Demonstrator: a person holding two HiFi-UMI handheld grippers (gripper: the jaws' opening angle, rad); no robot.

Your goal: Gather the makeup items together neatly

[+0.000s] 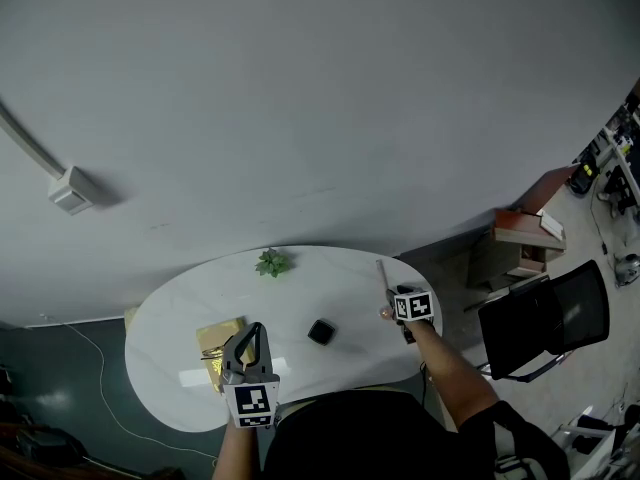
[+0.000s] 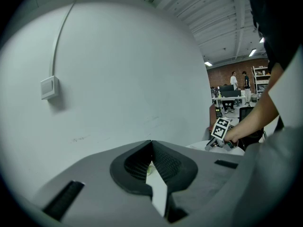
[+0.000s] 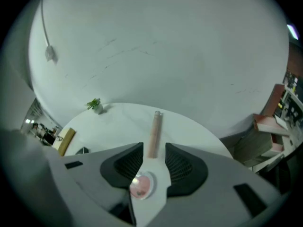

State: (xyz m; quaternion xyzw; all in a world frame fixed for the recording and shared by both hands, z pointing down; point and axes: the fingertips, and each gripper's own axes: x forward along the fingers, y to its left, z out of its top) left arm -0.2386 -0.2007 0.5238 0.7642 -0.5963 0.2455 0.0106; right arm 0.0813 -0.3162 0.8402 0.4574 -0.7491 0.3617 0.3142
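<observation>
Lying at the right far edge of the white table (image 1: 190, 303), pink tube (image 3: 155, 122) sits between right gripper's (image 3: 154, 146) parted jaws, clear of both pads. Round pink compact (image 3: 140, 184) nearer. Left gripper (image 2: 151, 142) closed, empty, beside gold box (image 1: 218, 340).

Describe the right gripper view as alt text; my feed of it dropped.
The right gripper has its jaws apart above a white table, a slim pink tube lying in the gap between them and pointing away, not gripped. A small round pink pot lies nearer the camera; a little green plant stands at the table's far left.
</observation>
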